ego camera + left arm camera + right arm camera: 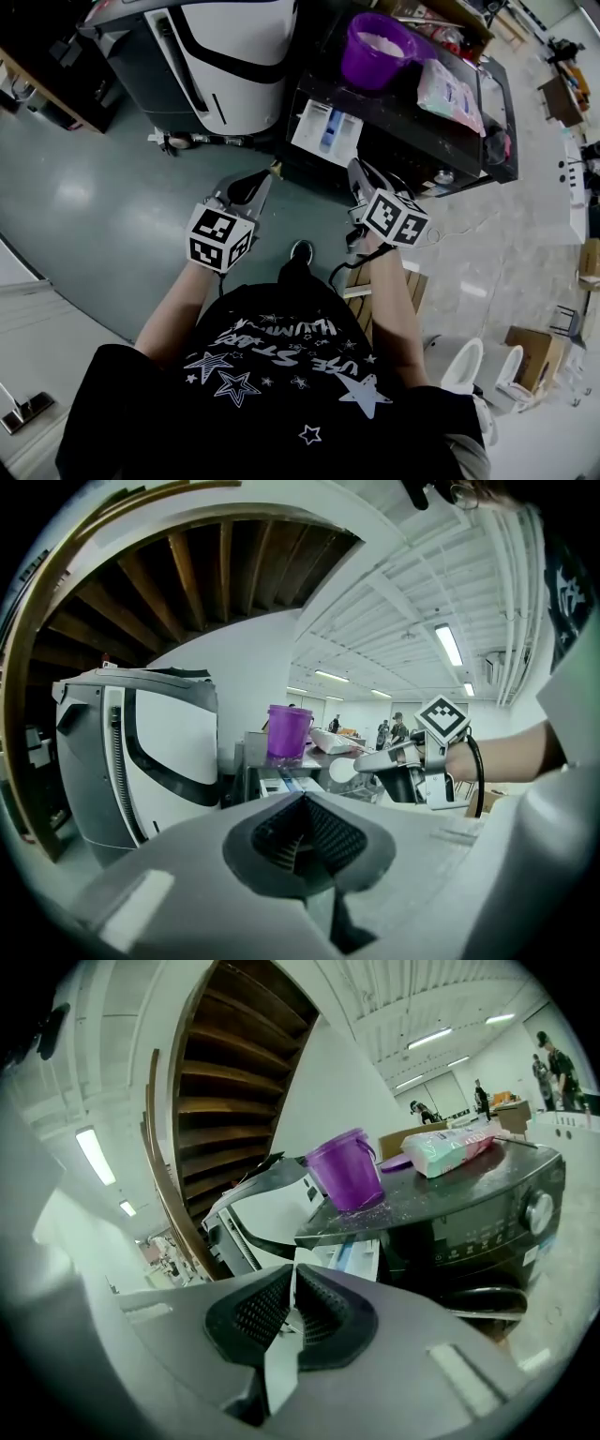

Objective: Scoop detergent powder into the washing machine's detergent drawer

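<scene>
The left gripper (305, 819) has its dark ribbed jaws closed pad to pad. Beyond them stands a purple plastic bucket (288, 731). Left of the bucket is a white-and-black rounded appliance (141, 752). Right of the bucket is the right gripper (364, 763), with its marker cube uppermost.

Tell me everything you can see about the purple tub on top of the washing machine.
The purple tub is a round, glossy, plastic-looking bucket, wider at the rim than at the base, with no lid on. It stands upright on the dark top of the washing machine, above the pulled-out white drawer. White powder lies inside, and loose grains dot the top around its base. A pink-and-white packet lies beside it, not touching. Nothing grips it.
</scene>
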`<act>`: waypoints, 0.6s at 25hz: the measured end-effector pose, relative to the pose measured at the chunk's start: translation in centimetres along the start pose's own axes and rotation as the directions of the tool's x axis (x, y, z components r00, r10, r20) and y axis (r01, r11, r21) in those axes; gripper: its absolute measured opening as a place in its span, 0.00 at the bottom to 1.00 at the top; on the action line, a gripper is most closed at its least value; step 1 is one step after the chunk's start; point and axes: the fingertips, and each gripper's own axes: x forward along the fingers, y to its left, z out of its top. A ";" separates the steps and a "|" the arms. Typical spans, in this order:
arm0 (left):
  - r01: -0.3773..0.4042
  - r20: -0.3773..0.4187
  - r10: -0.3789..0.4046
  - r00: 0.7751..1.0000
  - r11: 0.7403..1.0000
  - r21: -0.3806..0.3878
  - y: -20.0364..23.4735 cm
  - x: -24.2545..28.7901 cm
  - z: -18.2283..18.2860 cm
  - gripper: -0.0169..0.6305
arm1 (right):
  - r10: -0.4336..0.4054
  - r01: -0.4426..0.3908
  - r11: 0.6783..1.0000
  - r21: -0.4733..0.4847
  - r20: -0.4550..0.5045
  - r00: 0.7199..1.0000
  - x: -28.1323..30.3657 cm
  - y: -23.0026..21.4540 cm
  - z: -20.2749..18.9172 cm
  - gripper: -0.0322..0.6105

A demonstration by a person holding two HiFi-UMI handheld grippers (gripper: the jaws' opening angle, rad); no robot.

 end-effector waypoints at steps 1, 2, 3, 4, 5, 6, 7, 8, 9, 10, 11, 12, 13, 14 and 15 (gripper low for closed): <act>-0.001 0.002 0.001 1.000 1.000 -0.001 -0.2 -0.5 -0.2 0.03 | 0.006 -0.006 1.000 -0.003 0.001 1.000 -0.3 0.5 -0.2 0.10; -0.002 0.004 0.002 1.000 1.000 -0.002 -0.4 -1.0 -0.5 0.03 | 0.013 -0.013 1.000 -0.006 0.000 1.000 -0.6 1.0 -0.6 0.10; -0.003 0.005 0.003 1.000 1.000 -0.004 -0.7 -1.6 -0.8 0.03 | 0.021 -0.021 1.000 -0.010 -0.004 1.000 -1.0 1.5 -1.0 0.10; -0.005 0.005 0.006 1.000 1.000 -0.006 -0.9 -2.2 -1.2 0.03 | 0.028 -0.028 0.999 -0.015 -0.009 1.000 -1.3 2.1 -1.5 0.10; -0.009 0.005 0.009 1.000 1.000 -0.009 -1.0 -2.9 -1.6 0.03 | 0.035 -0.035 0.999 -0.022 -0.014 0.999 -1.6 2.6 -2.0 0.10; -0.014 0.004 0.014 1.000 1.000 -0.013 -1.1 -3.6 -2.1 0.03 | 0.040 -0.041 0.999 -0.028 -0.019 0.999 -1.9 3.1 -2.5 0.10; -0.021 0.001 0.021 1.000 1.000 -0.020 -1.1 -4.4 -2.7 0.03 | 0.045 -0.045 0.998 -0.033 -0.023 0.999 -2.2 3.6 -3.1 0.10; -0.030 -0.003 0.030 1.000 0.999 -0.030 -1.1 -5.3 -3.4 0.03 | 0.048 -0.049 0.998 -0.035 -0.027 0.998 -2.5 4.1 -3.6 0.10; -0.038 -0.007 0.038 0.999 0.998 -0.043 -1.1 -6.3 -4.0 0.03 | 0.050 -0.051 0.998 -0.037 -0.033 0.998 -2.8 4.6 -4.3 0.10; -0.046 -0.011 0.045 0.999 0.997 -0.055 -1.2 -7.3 -4.6 0.03 | 0.053 -0.054 0.998 -0.040 -0.039 0.998 -3.3 5.2 -5.0 0.10; -0.053 -0.014 0.052 0.999 0.997 -0.063 -1.2 -8.2 -5.2 0.03 | 0.054 -0.056 0.997 -0.045 -0.045 0.998 -3.8 5.7 -5.7 0.10; -0.058 -0.016 0.057 0.998 0.996 -0.067 -1.3 -9.1 -5.7 0.03 | 0.055 -0.058 0.997 -0.050 -0.048 0.997 -4.3 6.2 -6.3 0.10; -0.063 -0.017 0.062 0.998 0.996 -0.068 -1.4 -10.0 -6.0 0.03 | 0.056 -0.058 0.997 -0.054 -0.048 0.997 -4.8 6.6 -6.9 0.10; -0.065 -0.015 0.064 0.998 0.996 -0.068 -1.5 -10.8 -6.2 0.03 | 0.056 -0.058 0.997 -0.054 -0.047 0.997 -5.3 7.1 -7.4 0.10; -0.065 -0.012 0.065 0.998 0.996 -0.066 -1.7 -11.6 -6.3 0.03 | 0.056 -0.058 0.997 -0.053 -0.046 0.997 -6.0 7.6 -7.9 0.10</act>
